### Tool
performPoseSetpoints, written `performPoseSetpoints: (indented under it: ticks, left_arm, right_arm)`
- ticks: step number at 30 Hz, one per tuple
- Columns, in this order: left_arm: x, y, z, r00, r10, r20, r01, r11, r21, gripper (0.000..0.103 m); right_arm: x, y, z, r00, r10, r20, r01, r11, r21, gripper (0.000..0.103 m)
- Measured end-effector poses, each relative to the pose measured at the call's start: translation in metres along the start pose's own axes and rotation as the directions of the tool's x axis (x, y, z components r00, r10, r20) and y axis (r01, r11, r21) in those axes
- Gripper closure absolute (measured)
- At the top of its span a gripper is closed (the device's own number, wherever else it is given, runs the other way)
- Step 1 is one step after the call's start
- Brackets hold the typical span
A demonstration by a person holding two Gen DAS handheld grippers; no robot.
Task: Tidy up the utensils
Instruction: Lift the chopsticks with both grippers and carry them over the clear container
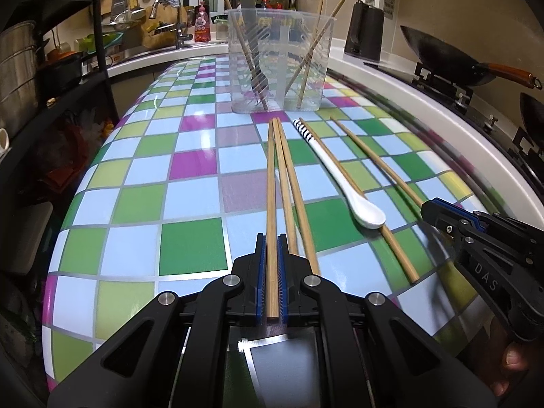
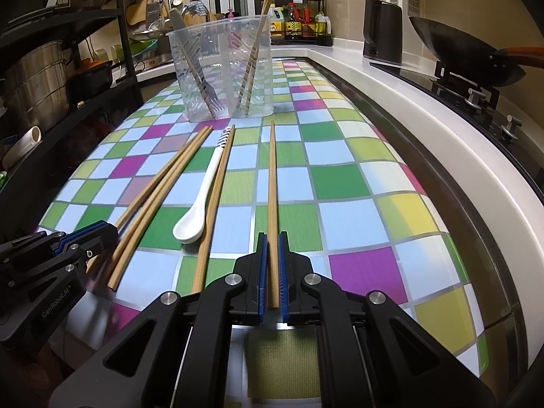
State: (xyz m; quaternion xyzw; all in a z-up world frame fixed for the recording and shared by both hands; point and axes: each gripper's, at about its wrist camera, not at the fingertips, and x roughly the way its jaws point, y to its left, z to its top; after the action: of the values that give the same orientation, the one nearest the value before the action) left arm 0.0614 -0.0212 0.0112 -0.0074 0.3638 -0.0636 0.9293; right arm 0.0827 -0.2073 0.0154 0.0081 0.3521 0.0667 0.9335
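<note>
My left gripper (image 1: 271, 238) is shut on one wooden chopstick (image 1: 271, 204) that points at the clear plastic holder (image 1: 280, 61). Two more chopsticks (image 1: 292, 200) lie just right of it on the table. A white spoon (image 1: 343, 183) with a striped handle lies across another chopstick (image 1: 396, 248). My right gripper (image 2: 271, 236) is shut on a separate chopstick (image 2: 272, 187); it shows at the right of the left wrist view (image 1: 428, 209). The holder (image 2: 224, 68) has chopsticks and a fork in it. The spoon (image 2: 200, 200) and my left gripper (image 2: 108, 229) show left in the right wrist view.
The table has a chequered cloth (image 1: 142, 204). A white counter (image 2: 425, 102) with a stove, a wok (image 2: 465, 51) and a kettle (image 2: 382, 32) runs along the right. Dark shelves with pots (image 2: 37, 85) stand on the left. A sink area lies behind the holder.
</note>
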Motion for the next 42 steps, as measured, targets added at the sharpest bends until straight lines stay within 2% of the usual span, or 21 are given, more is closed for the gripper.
performPoseSetpoints:
  ticks: [8, 15, 26, 34, 38, 42]
  left_arm:
    - [-0.022, 0.002, 0.008, 0.996, -0.021, 0.089, 0.022, 1.000, -0.009, 0.096]
    - [-0.047, 0.004, 0.017, 0.980, -0.011, 0.198, 0.011, 1.000, -0.001, 0.096]
    - [-0.072, 0.013, 0.030, 0.960, -0.019, 0.281, 0.027, 0.999, -0.026, 0.096]
    - [-0.095, 0.025, 0.049, 0.930, -0.049, 0.363, 0.066, 0.997, -0.035, 0.096]
    - [-0.097, 0.031, 0.062, 0.924, -0.073, 0.375, 0.092, 0.995, -0.032, 0.096]
    - [-0.094, 0.036, 0.078, 0.931, -0.105, 0.350, 0.132, 0.990, -0.053, 0.096]
  right_arm:
    - [-0.025, -0.001, 0.015, 0.999, -0.015, 0.045, 0.016, 1.000, -0.012, 0.096]
    - [-0.055, 0.002, 0.033, 0.994, -0.023, 0.105, 0.026, 0.999, -0.028, 0.096]
    - [-0.093, 0.013, 0.059, 0.983, -0.028, 0.183, 0.040, 0.997, -0.062, 0.097]
    - [-0.115, 0.011, 0.086, 0.971, -0.007, 0.238, 0.020, 0.998, -0.053, 0.096]
    - [-0.118, 0.007, 0.101, 0.966, 0.016, 0.257, -0.007, 0.999, -0.039, 0.096]
    - [-0.115, 0.004, 0.117, 0.964, 0.036, 0.265, -0.030, 0.999, -0.029, 0.096]
